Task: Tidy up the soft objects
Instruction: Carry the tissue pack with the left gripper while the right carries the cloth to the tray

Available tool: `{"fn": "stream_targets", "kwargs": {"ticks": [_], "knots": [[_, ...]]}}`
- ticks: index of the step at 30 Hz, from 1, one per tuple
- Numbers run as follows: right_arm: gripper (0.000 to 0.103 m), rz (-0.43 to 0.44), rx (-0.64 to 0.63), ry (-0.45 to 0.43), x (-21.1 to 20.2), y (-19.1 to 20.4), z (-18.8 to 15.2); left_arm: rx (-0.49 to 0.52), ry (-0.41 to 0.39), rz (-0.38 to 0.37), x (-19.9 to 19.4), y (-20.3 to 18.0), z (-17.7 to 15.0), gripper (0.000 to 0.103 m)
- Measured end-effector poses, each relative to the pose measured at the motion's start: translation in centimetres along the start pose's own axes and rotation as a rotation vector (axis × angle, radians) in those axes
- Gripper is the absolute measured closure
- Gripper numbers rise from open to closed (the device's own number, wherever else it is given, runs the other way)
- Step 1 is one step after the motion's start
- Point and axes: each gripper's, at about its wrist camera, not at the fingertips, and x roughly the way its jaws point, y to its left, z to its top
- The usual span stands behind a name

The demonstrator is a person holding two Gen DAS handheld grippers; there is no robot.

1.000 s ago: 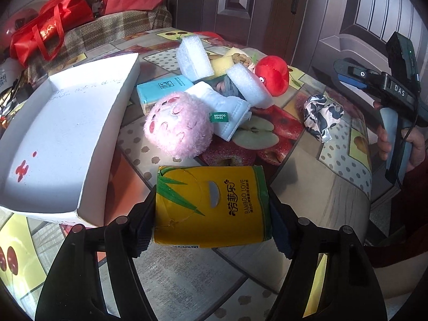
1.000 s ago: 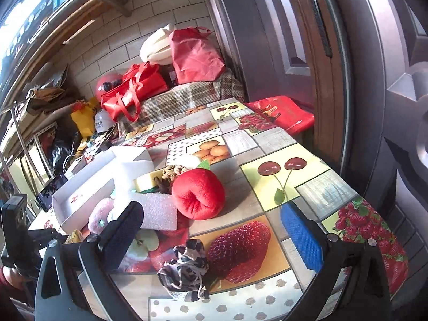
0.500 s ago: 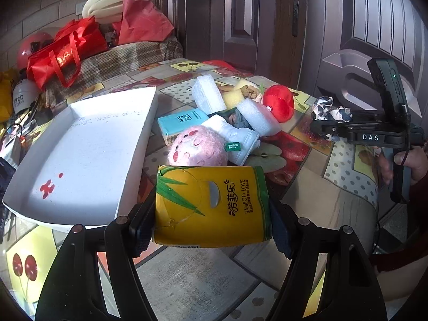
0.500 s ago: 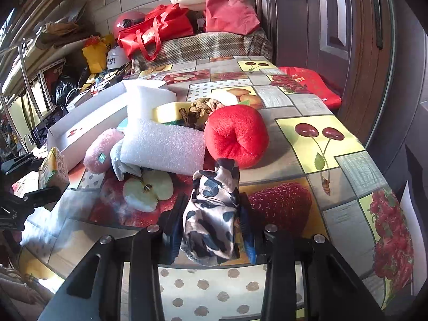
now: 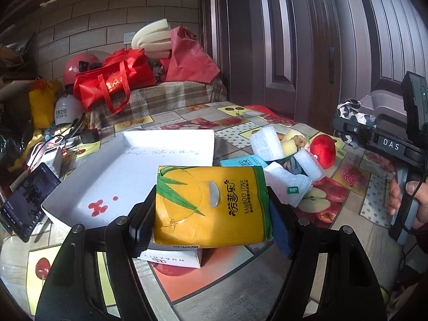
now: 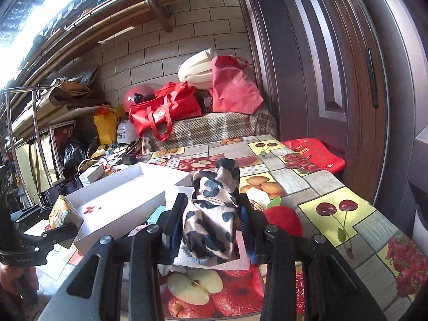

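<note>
Fruit-print oilcloth table (image 6: 339,214): bare toward right edge. Shallow white cardboard tray (image 5: 139,165): floor unoccupied. Yellow soft tissue pack (image 5: 211,203) clamped in left gripper (image 5: 211,214), over tray's near corner. Black-and-white patterned cloth bundle (image 6: 211,214) clenched in right gripper (image 6: 208,227), above table.

The left gripper (image 5: 211,211) is clamping a yellow plastic tissue pack (image 5: 212,206) above the near edge of a shallow white cardboard tray (image 5: 171,139), while the right gripper (image 5: 347,123) is holding a black-and-white patterned cloth bundle (image 5: 347,108) aloft.
</note>
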Motion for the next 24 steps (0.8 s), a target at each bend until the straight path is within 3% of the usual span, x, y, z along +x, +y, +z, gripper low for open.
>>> {"fn": "stream_targets", "kwargs": {"ticks": [10, 24], "knots": [[0.065, 0.052, -0.050, -0.004, 0.6, 3.6, -0.1, -0.013, -0.062, 0.092, 1.3, 3.1, 0.5, 0.030], [0.065, 0.173, -0.127, 0.091, 7.9, 11.3, -0.4, -0.110, -0.117, 0.264, 3.9, 9.9, 1.5, 0.029]]}}
